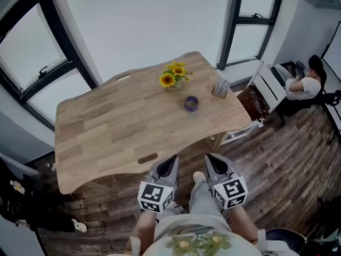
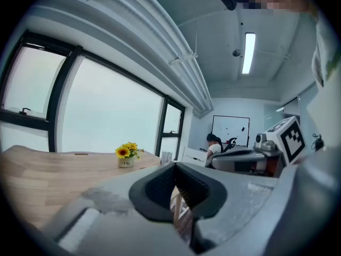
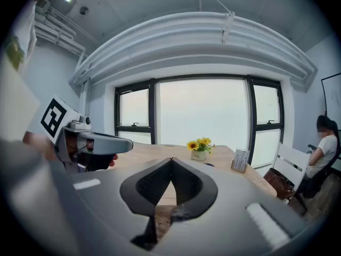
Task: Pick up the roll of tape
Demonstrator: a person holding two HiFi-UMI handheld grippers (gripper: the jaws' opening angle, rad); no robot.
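The roll of tape [image 1: 191, 103], dark purple, lies flat on the wooden table [image 1: 106, 132] toward its far right, just in front of the flower pot. Both grippers are held close to my body, off the table's near edge and well short of the tape. The left gripper [image 1: 168, 165] has its black pads meeting at the tip [image 2: 173, 167], shut with nothing between them. Beside it, the right gripper [image 1: 215, 163] is likewise shut and empty [image 3: 171, 160]. In the right gripper view the tape is only a small dark spot [image 3: 209, 164] on the tabletop.
A pot of sunflowers [image 1: 173, 79] stands behind the tape, and a small card holder [image 1: 220, 88] sits near the table's right edge. A person [image 1: 306, 84] sits at the far right beside a white bench [image 1: 269, 84]. Large windows line the back wall.
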